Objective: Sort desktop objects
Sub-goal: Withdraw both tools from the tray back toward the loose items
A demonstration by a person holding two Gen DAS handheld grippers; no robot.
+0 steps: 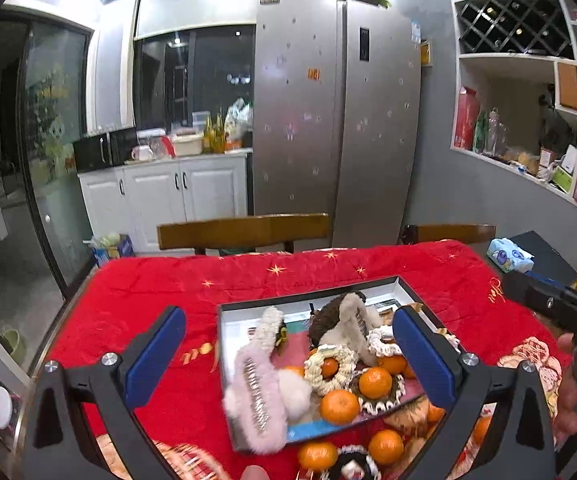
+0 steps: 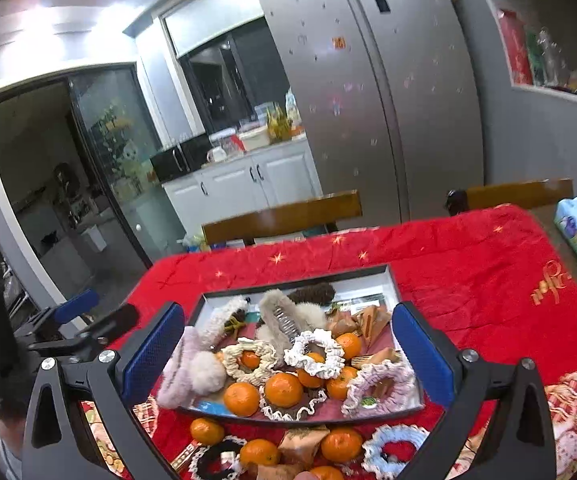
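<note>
Oranges (image 2: 260, 452) lie closest on the red bench (image 2: 468, 280), before the full tray (image 2: 392, 280), with both grippers (image 1: 288, 344) (image 2: 288, 344) spread apart and empty.

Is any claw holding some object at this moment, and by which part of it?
Nothing is held. The left claw and the right claw are both open above the tray.

tray (image 2: 392, 280): heaped | tangerines (image 2: 283, 389), scrunchies (image 2: 315, 350), furry clips (image 1: 253, 384)
</note>
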